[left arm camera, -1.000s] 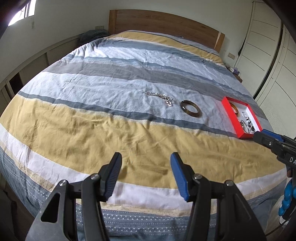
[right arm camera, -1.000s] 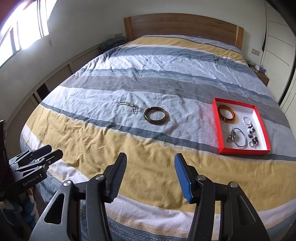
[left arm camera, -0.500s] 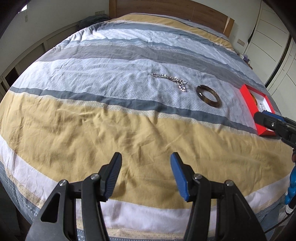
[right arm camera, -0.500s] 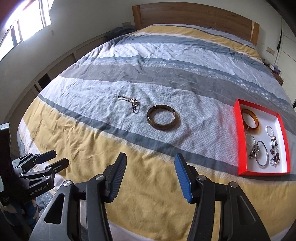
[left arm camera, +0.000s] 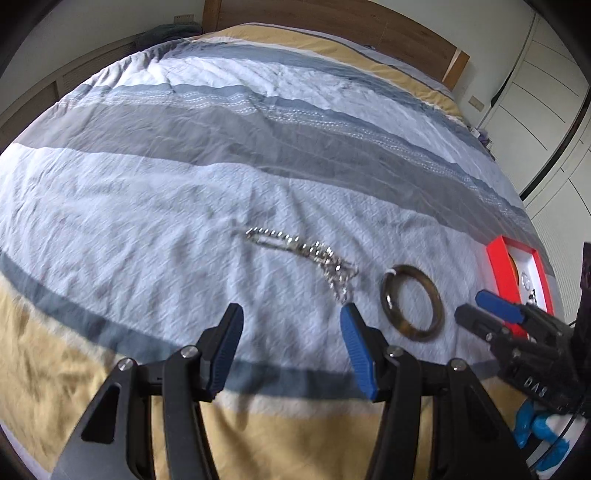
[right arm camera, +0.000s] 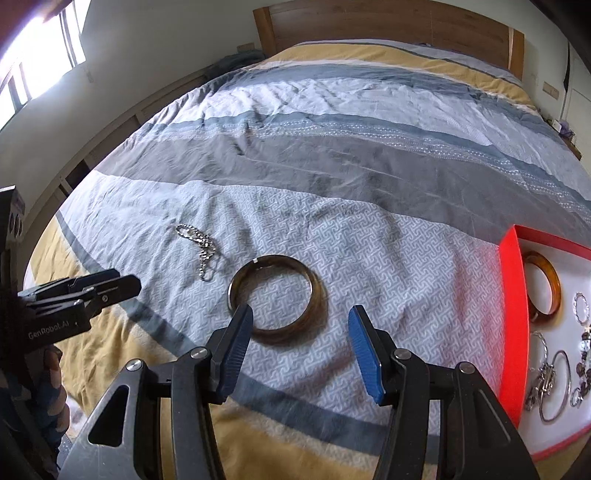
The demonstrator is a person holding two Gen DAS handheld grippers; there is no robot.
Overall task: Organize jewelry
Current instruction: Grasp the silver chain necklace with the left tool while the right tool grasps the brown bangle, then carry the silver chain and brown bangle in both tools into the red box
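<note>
A silver chain bracelet (left arm camera: 303, 254) lies on the striped bedspread, also in the right wrist view (right arm camera: 197, 243). A dark brown bangle (left arm camera: 412, 301) lies to its right (right arm camera: 277, 298). A red tray (right arm camera: 511, 325) with a white inside holds an amber bangle (right arm camera: 543, 291) and several silver pieces; its edge shows in the left wrist view (left arm camera: 506, 280). My left gripper (left arm camera: 291, 317) is open and empty, just short of the chain. My right gripper (right arm camera: 300, 317) is open and empty, its jaws either side of the brown bangle's near rim, above it.
The bed (right arm camera: 332, 166) fills both views, with a wooden headboard (right arm camera: 388, 26) at the far end. White wardrobe doors (left arm camera: 546, 110) stand to the right, a window (right arm camera: 33, 55) and low shelving to the left.
Both grippers have moved forward and down over the bed. The chain and brown bangle are now much nearer to the fingertips. Both stay open.
</note>
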